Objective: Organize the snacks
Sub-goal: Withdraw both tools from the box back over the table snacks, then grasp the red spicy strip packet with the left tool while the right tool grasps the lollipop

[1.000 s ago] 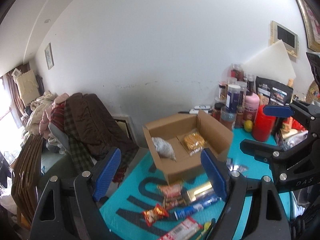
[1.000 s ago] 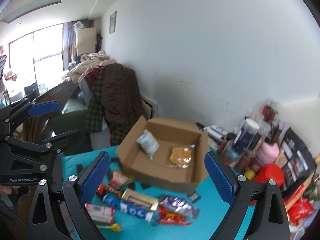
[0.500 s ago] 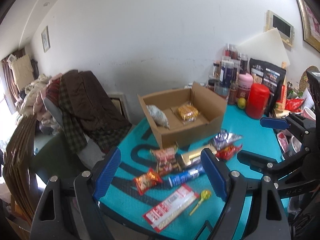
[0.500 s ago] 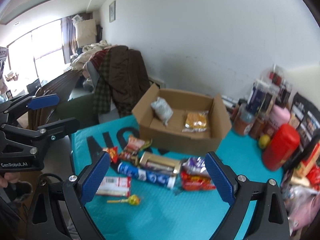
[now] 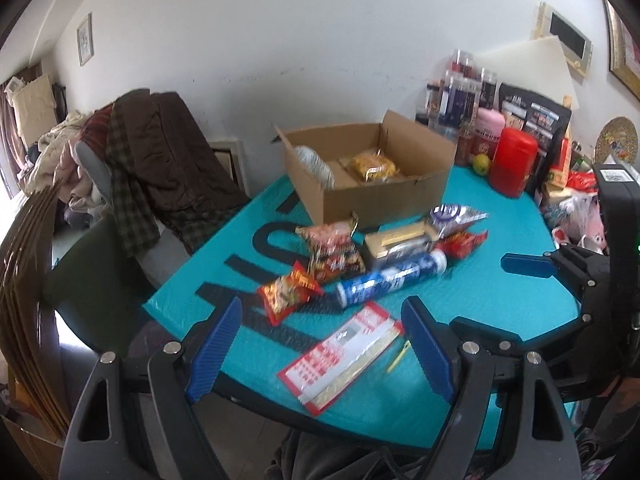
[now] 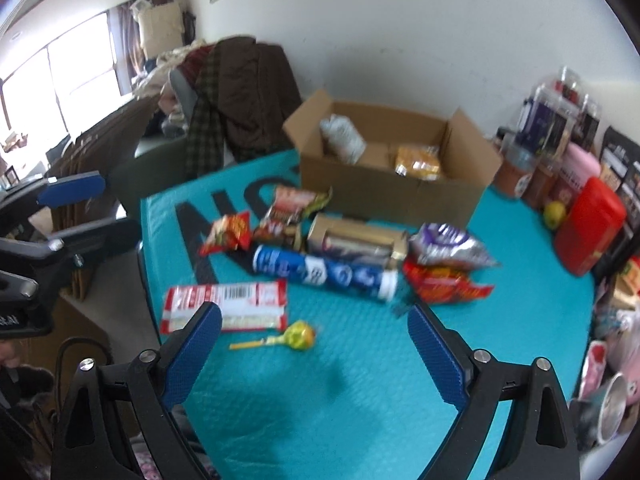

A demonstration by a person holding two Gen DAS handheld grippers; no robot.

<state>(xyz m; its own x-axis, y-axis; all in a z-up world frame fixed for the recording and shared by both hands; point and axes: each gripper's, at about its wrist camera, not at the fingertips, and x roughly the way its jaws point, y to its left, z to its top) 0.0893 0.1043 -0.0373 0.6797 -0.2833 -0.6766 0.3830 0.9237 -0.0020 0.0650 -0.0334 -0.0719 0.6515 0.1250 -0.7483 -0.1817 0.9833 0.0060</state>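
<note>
The teal padded table cover fills the foreground; the open brown cardboard box sits at its far edge, at 12 o'clock from you. Your right gripper has its jaws spread and empty. The yellow-green lollipop lies between them, just past the tips, its stick pointing to 9 o'clock, across the jaw line. Your left gripper is also spread and empty, above the red-and-white flat packet. The right gripper appears nearer the lollipop.
</note>
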